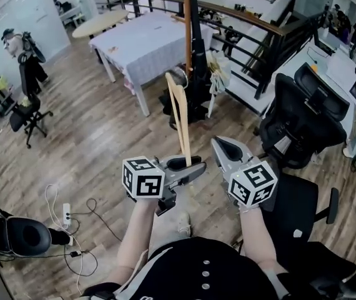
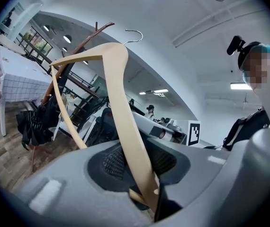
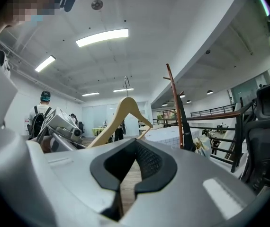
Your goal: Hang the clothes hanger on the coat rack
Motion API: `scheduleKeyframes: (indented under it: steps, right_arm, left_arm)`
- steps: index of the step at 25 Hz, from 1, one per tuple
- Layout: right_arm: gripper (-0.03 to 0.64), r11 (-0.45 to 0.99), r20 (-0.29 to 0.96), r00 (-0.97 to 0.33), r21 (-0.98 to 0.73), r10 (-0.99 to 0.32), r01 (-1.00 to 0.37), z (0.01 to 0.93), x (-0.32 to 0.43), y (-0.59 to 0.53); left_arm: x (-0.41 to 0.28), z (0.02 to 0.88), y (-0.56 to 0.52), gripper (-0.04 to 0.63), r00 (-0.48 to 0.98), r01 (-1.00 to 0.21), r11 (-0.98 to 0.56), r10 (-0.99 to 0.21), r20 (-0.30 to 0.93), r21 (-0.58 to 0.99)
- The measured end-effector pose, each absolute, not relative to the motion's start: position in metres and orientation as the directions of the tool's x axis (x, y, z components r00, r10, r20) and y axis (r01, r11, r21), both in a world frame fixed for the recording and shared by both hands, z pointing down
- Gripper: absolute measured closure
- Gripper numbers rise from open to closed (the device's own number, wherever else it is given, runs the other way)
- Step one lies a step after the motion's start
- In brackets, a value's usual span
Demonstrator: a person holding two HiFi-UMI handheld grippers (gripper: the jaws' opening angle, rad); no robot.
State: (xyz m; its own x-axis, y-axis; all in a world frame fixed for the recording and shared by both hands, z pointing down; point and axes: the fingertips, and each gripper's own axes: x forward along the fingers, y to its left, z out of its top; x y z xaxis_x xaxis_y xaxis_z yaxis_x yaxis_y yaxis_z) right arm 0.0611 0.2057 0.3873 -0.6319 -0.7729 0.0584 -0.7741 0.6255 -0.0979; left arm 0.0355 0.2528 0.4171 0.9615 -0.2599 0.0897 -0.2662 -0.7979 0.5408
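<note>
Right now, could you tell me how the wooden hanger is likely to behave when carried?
The hanger looks like rigid wood, so it probably won't flex. The left gripper pinches only one arm's end, so it may pivot or swing. Its smooth finish could slip.

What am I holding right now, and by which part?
The left gripper holds the wooden hanger by the end of one arm, with the hook end up. The right gripper holds nothing.

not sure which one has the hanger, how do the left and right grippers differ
The left gripper is shut on the hanger; the right gripper holds nothing, its fingers nearly together. The left points sideways toward the right one; the right points ahead, toward the coat rack. Both carry marker cubes.
</note>
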Motion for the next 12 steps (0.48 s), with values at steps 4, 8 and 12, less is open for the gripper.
scheduleKeyframes:
  steps: [4,8,12]
  right_arm:
    - [0.615,0.603,0.035,-0.608,-0.094,-0.793,-0.792,0.377,0.05,0.155]
    - [0.615,0.59,0.04,-0.595,-0.088,-0.803,-0.803,0.378,0.035,0.116]
    - [0.615,0.578,0.053,-0.583,-0.089,-0.81,-0.811,0.384,0.027,0.087]
  left_arm:
    - [0.021,0.412,0.203,0.469,0.967,-0.254,-0.817,-0.235,0.102,0.518]
    - [0.011,0.411,0.167,0.471,0.973,-0.231,-0.836,-0.197,0.12,0.497]
    - [0.001,0.414,0.14,0.471,0.977,-0.213,-0.838,-0.174,0.124,0.502]
